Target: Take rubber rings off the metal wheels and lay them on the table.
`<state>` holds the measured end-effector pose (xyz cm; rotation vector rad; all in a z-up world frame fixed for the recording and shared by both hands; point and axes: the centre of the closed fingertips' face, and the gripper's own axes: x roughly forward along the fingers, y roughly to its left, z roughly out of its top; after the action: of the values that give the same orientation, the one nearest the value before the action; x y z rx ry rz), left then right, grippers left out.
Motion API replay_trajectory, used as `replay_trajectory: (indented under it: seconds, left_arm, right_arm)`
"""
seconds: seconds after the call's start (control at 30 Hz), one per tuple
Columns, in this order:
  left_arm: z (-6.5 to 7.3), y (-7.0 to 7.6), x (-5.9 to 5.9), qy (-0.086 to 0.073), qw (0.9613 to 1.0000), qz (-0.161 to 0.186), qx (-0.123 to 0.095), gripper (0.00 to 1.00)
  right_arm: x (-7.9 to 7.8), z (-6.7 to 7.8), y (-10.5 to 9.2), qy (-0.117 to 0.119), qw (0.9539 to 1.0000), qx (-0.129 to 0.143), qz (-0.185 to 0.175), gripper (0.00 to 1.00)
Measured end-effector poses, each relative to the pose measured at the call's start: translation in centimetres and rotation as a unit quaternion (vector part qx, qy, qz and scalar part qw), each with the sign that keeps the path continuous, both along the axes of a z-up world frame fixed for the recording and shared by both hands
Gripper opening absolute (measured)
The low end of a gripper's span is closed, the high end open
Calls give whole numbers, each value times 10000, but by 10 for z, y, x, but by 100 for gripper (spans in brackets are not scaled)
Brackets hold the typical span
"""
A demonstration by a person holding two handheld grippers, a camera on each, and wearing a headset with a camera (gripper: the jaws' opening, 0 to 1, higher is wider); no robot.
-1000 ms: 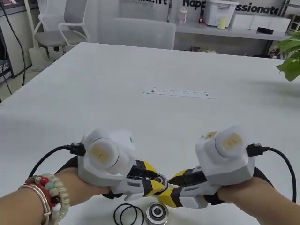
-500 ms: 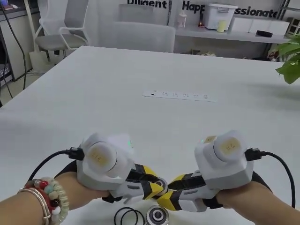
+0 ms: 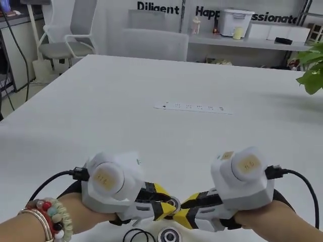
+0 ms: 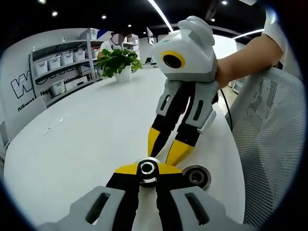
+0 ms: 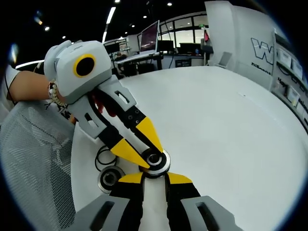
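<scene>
A small metal wheel hangs just above the white table near its front edge. My left gripper is shut on it, with its yellow tips on either side of the hub. From the opposite side, my right gripper meets the same wheel, its jaws pinched together on the rim where the rubber ring sits. A second metal wheel lies on the table below them. Beside it lie two loose black rubber rings.
A white power strip lies flat at mid-table. Chairs stand at the far edge and a green plant at the right. A mesh chair back is close behind the table's front edge.
The whole picture has shifted, so the head camera moved. Both grippers stay together on the wheel; the wheel and rings on the table have not moved.
</scene>
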<state>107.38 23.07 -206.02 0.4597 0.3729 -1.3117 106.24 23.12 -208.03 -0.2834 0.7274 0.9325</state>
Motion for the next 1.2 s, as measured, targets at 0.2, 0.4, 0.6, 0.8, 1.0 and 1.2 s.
replay_trajectory:
  seconds: [0.2,0.4,0.6,0.8,1.0,1.2]
  left_arm:
    - [0,0,0,-24,10000,19,1,8]
    - [-1,1,1,-14,10000,36,-33,8]
    - [-1,1,1,-84,10000,34,36,8]
    - [-1,0,1,-7,10000,76,-22,8]
    - [-2,0,1,52,9999,87,-131,8]
    - [-2,0,1,118,9996,120,-215,8]
  right_arm:
    - [0,-2,-2,-75,9998,-167,94,6]
    - [3,-2,-6,-141,9995,-289,65,0]
    - [10,-1,-12,231,9982,115,-548,0]
    - [14,3,-16,709,9885,607,-1190,0]
    - [16,5,-17,1128,9739,1050,-1664,0]
    - [15,7,-15,1041,9774,941,-1583,0]
